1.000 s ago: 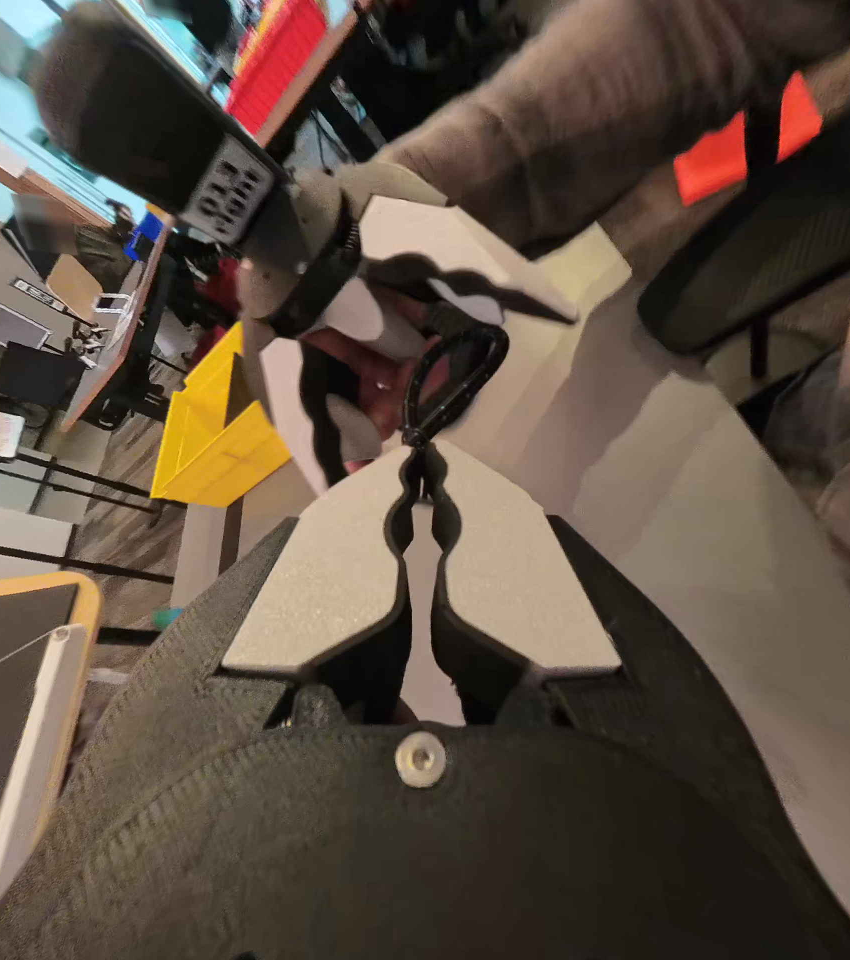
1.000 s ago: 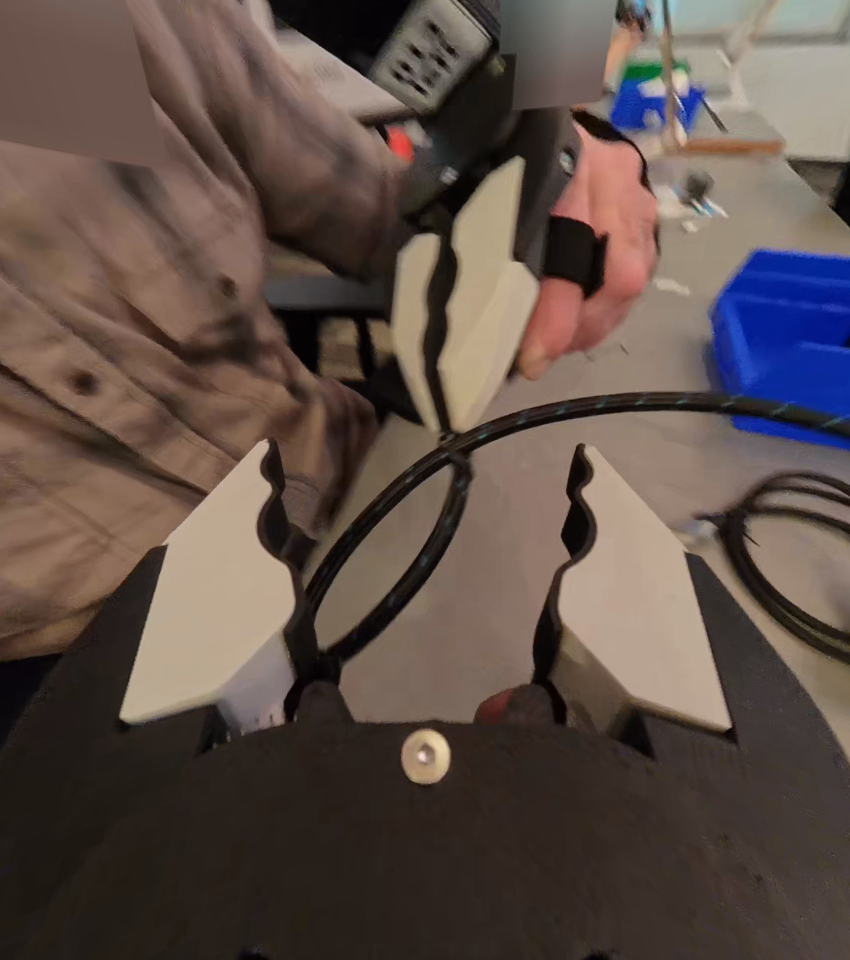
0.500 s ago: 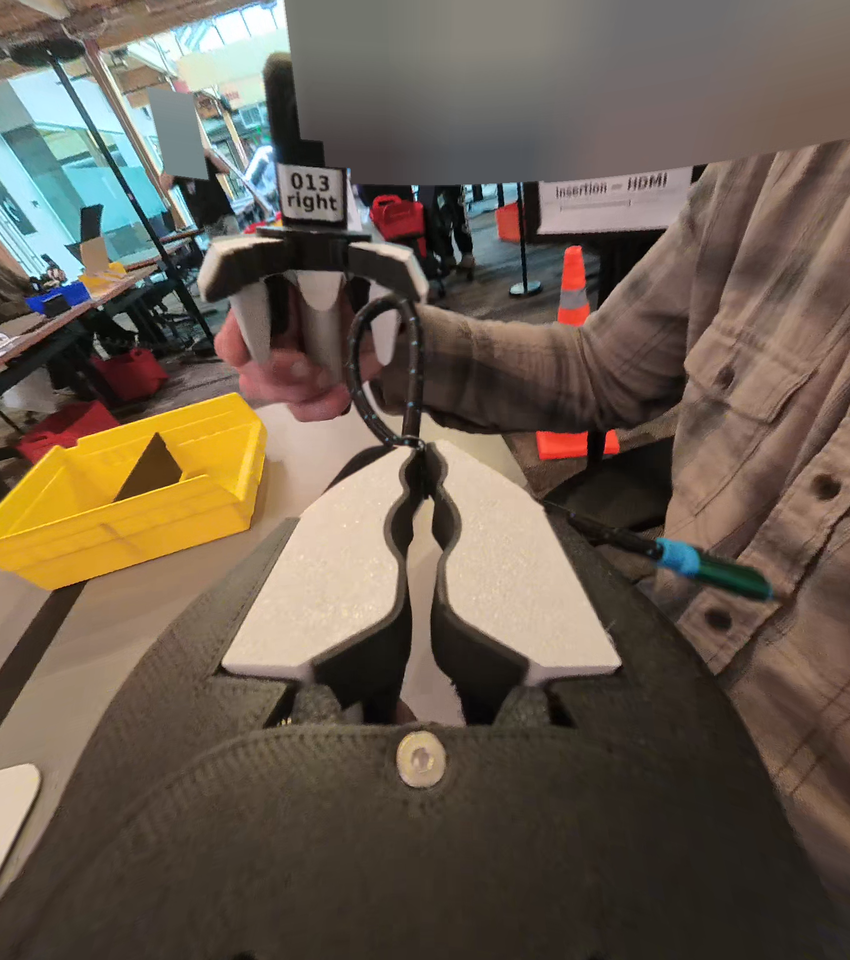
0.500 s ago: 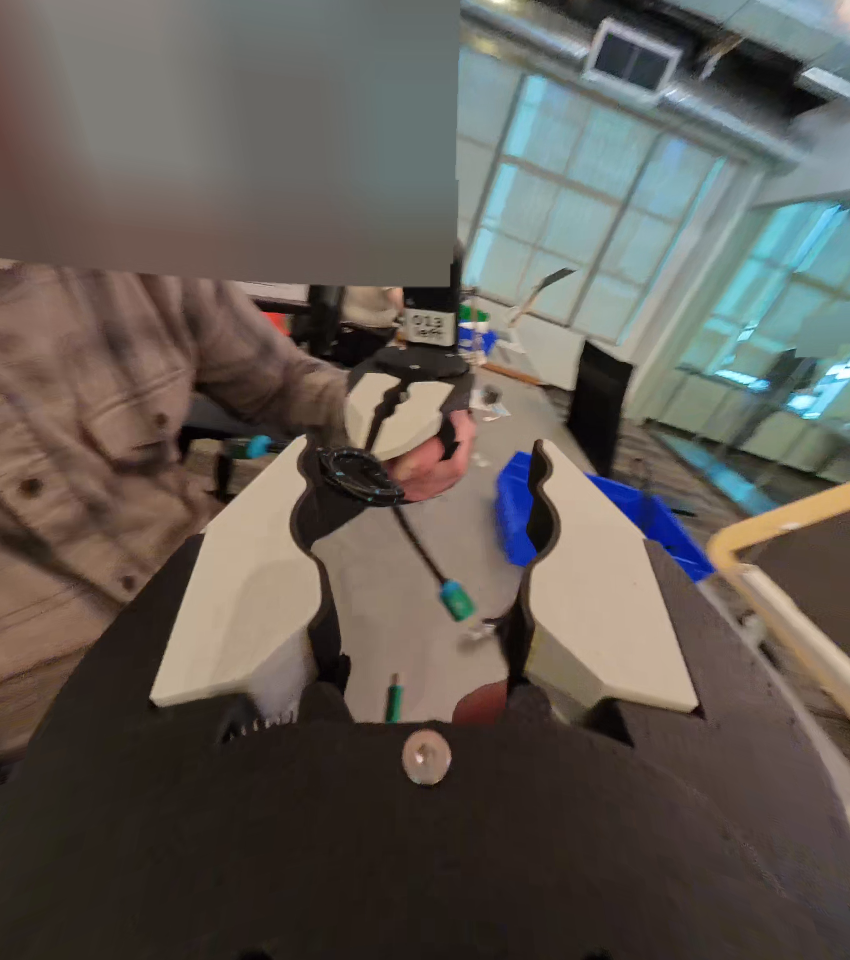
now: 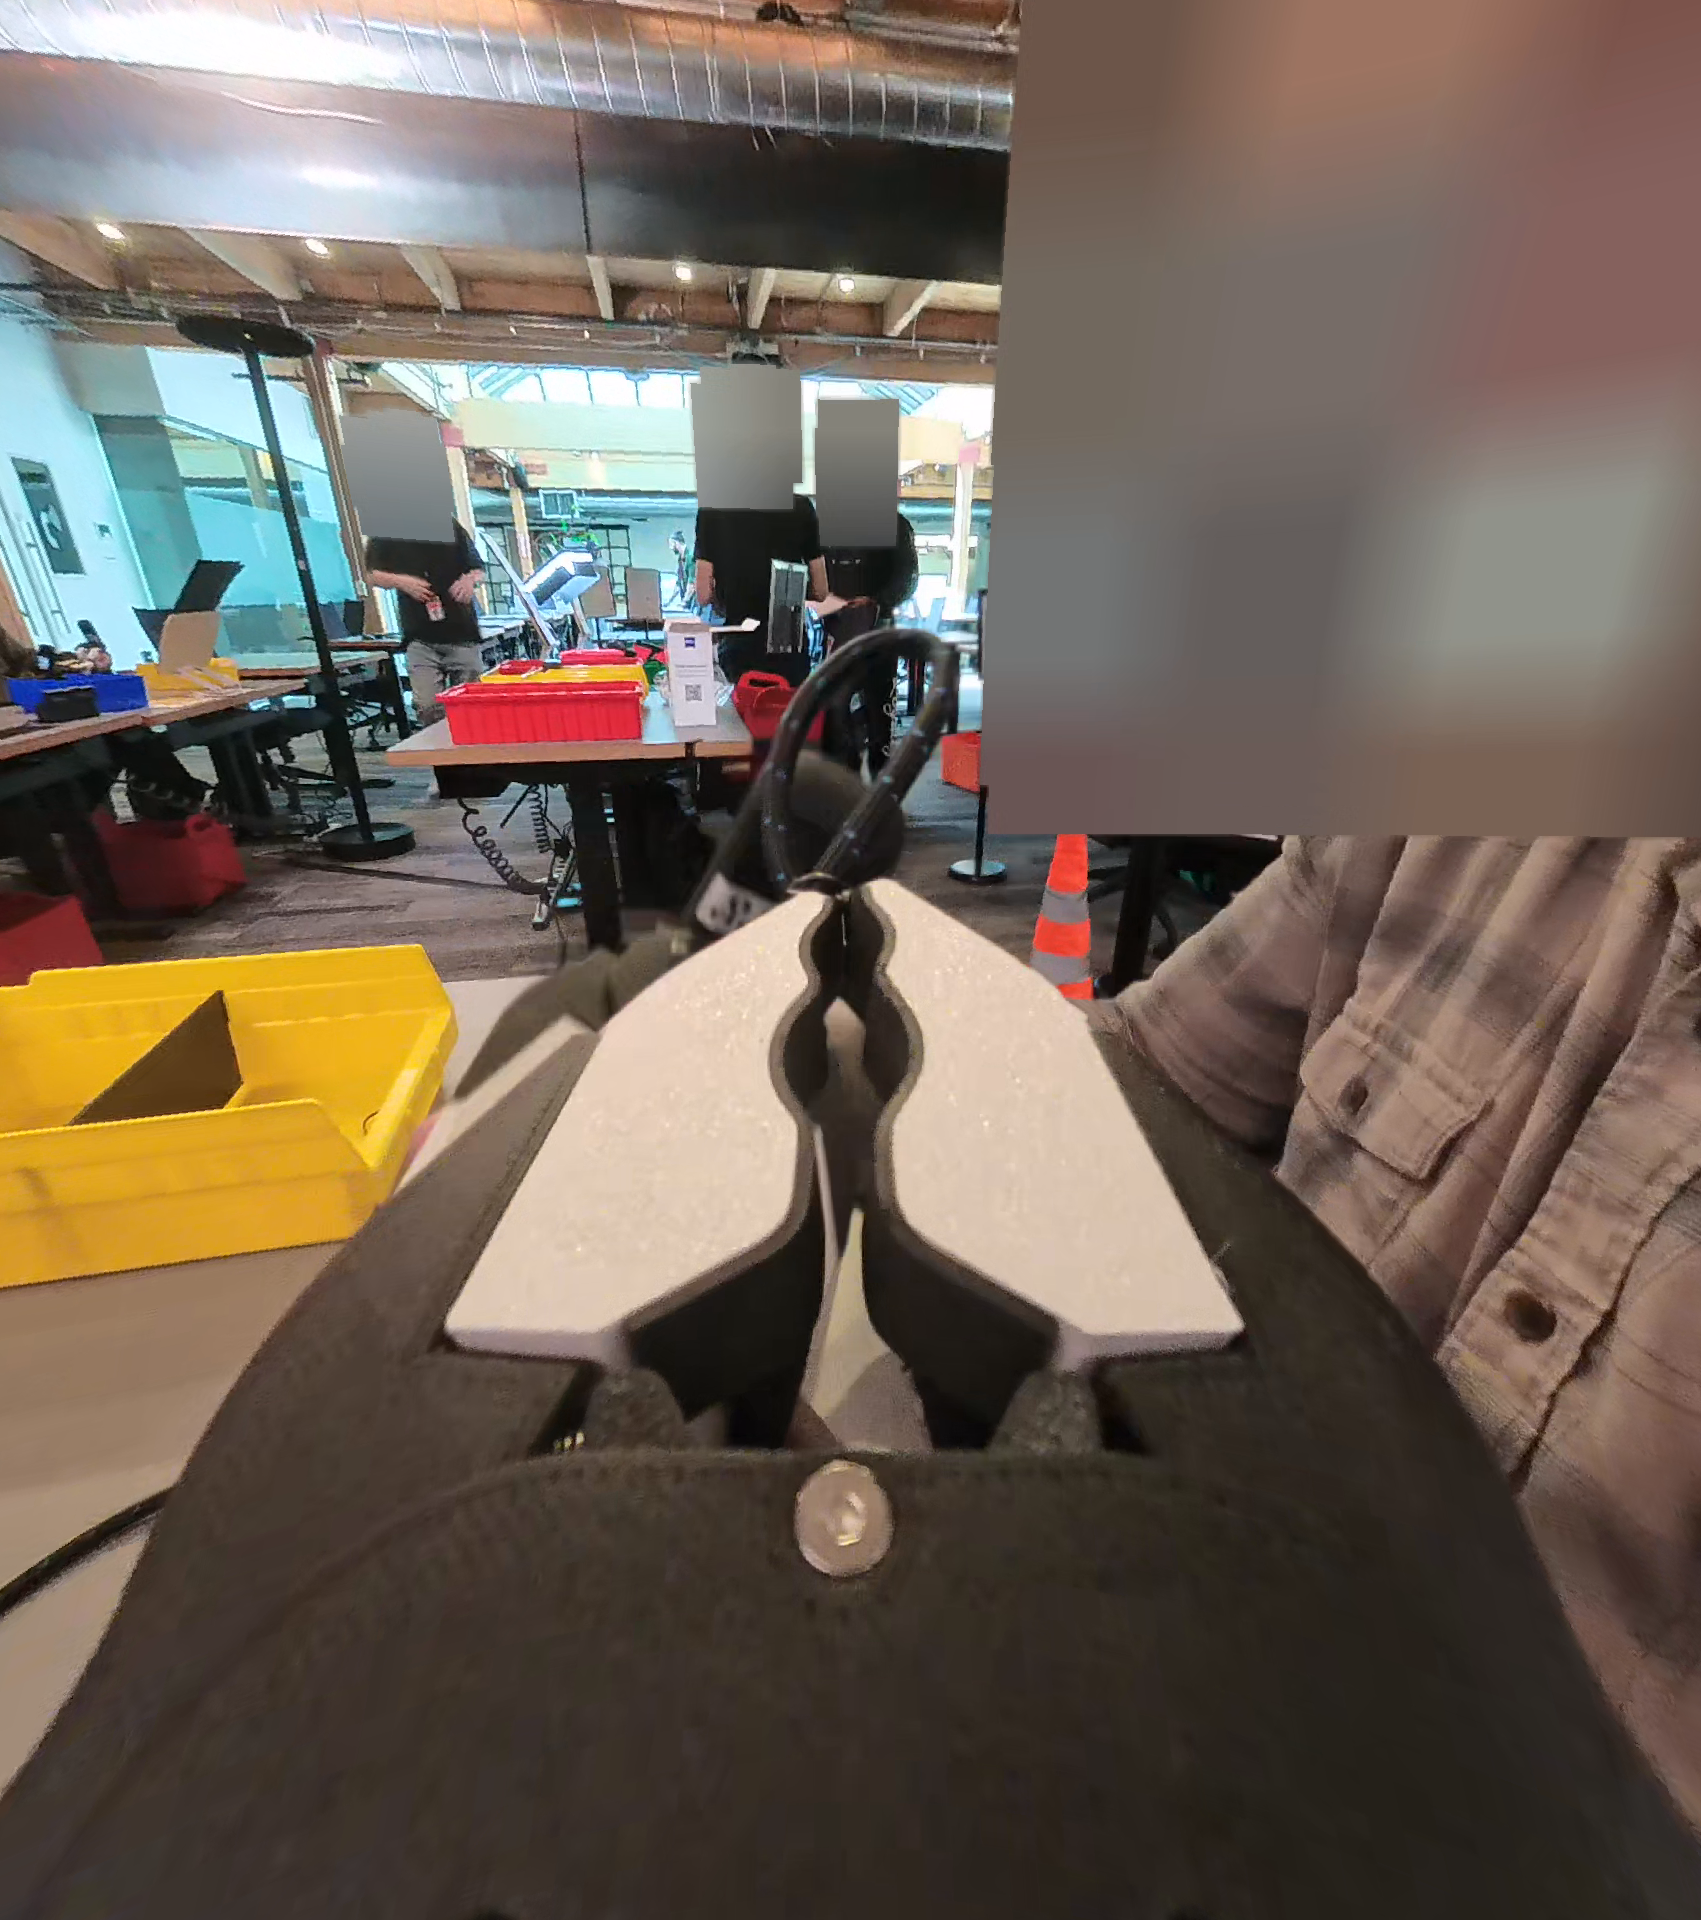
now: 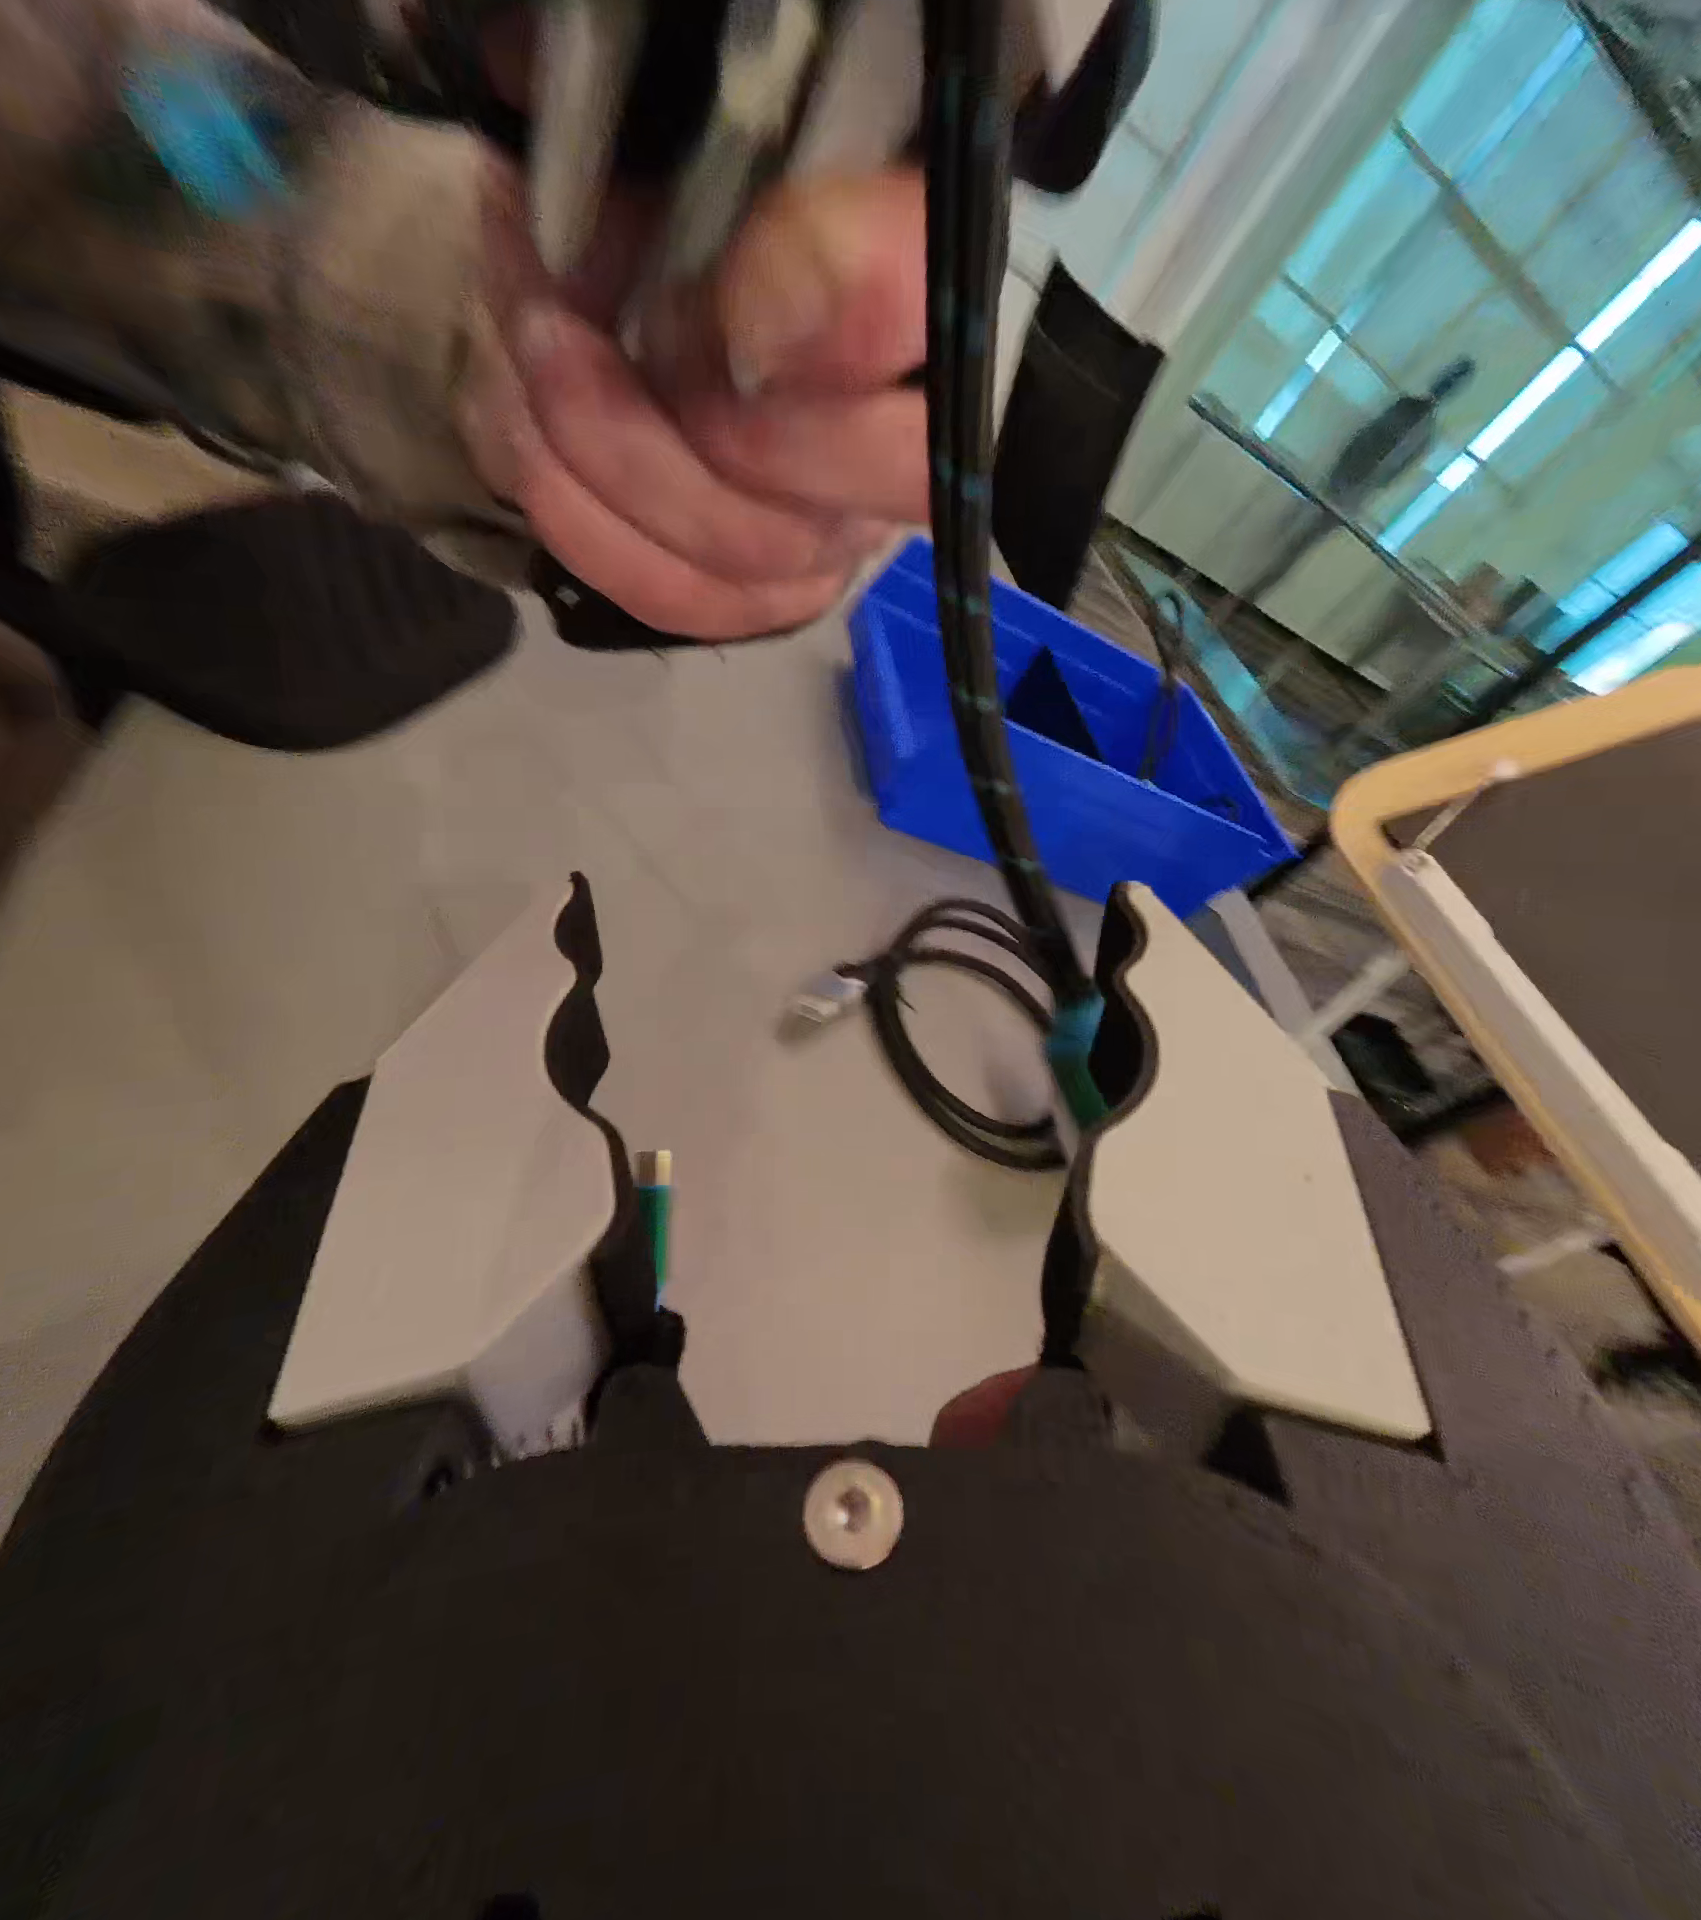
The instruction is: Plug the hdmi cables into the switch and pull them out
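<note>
Fingers of the left gripper [image 5: 844, 912] are pressing together at their tips, pinching a loop of black braided cable [image 5: 865, 748] that is arching up just beyond them. A yellow bin [image 5: 150, 1122] is sitting on the grey table [image 5: 46, 1455] to the left, and a person's plaid shirt [image 5: 1511, 1195] is filling the right side. The right gripper [image 6: 851, 904] is standing wide open, gripping nothing. That cable [image 6: 965, 582] is hanging down from above, its teal plug [image 6: 1074, 1060] dangling beside the right finger; whether they are touching I cannot tell. Another teal plug [image 6: 657, 1210] is showing by the left finger. A second coiled cable [image 6: 939, 1029] is lying on the table, near a blue bin [image 6: 1064, 779].
</note>
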A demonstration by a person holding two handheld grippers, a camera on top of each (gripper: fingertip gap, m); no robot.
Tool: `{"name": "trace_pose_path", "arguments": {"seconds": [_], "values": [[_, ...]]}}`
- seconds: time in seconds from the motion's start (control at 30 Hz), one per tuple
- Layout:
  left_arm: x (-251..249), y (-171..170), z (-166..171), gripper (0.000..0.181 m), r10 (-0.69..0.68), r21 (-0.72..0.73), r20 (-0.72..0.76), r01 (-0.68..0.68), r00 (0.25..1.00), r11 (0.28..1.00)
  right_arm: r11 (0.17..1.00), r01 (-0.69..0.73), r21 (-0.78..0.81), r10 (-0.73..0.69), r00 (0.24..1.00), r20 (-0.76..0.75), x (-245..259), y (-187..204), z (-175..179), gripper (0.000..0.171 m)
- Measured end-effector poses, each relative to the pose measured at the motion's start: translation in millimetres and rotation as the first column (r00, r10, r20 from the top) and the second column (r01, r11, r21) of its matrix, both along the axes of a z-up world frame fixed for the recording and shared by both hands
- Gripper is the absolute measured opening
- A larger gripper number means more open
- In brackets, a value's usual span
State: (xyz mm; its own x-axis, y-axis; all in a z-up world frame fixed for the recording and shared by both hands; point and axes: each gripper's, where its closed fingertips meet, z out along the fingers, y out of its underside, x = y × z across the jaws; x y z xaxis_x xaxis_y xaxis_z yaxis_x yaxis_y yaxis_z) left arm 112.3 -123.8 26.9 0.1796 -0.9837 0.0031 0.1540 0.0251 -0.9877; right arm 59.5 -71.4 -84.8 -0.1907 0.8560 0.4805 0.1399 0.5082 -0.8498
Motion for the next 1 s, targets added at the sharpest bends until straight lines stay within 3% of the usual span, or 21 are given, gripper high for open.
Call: {"name": "trace_pose_path", "arguments": {"seconds": [0.13,0.2,0.23,0.3,0.4,0.5,0.63,0.8,1.0], "values": [[1.9,4.0,9.1,0.001,0.011,-0.011,0.021,-0.011,1.000,1.000,0.971,0.173,0.165,-0.164,0.984,-0.064,-23.2,20.8,-1.9,0.070],[0.7,7.1,13.0,0.000,0.027,-0.019,0.033,-0.026,0.999,0.999,0.962,0.202,0.186,-0.182,0.976,-0.118,-25.4,22.2,3.8,0.016],[-0.2,8.7,14.3,0.000,0.031,-0.021,0.036,-0.030,0.999,0.999,0.968,0.195,0.157,-0.177,0.977,-0.121,-27.0,19.4,3.7,0.000],[-4.0,18.3,14.3,0.001,0.081,-0.018,0.033,-0.081,0.996,0.997,0.986,0.141,0.091,-0.136,0.989,-0.055,-29.5,10.1,-6.0,0.000],[-18.1,35.7,22.2,0.001,0.204,0.002,0.052,-0.204,0.978,0.979,0.988,-0.018,-0.151,0.017,1.000,-0.011,-24.8,-20.5,-7.2,0.000],[-29.7,54.9,19.1,0.001,0.393,0.163,-0.053,-0.381,0.918,0.910,0.919,-0.229,-0.322,0.227,0.973,-0.046,-11.7,-65.0,4.5,0.000],[-35.6,73.1,-0.6,0.001,0.557,0.384,-0.213,-0.455,0.803,0.804,0.798,-0.459,-0.389,0.416,0.888,-0.195,14.4,-110.4,50.1,0.001],[-34.1,76.9,-20.7,0.002,0.643,0.552,-0.342,-0.407,0.685,0.727,0.781,-0.499,-0.376,0.422,0.865,-0.273,30.4,-108.2,105.1,0.006],[-32.3,73.2,-32.5,0.001,0.638,0.535,-0.380,-0.404,0.669,0.742,0.715,-0.537,-0.449,0.396,0.839,-0.373,39.2,-86.0,135.2,0.012]]}}
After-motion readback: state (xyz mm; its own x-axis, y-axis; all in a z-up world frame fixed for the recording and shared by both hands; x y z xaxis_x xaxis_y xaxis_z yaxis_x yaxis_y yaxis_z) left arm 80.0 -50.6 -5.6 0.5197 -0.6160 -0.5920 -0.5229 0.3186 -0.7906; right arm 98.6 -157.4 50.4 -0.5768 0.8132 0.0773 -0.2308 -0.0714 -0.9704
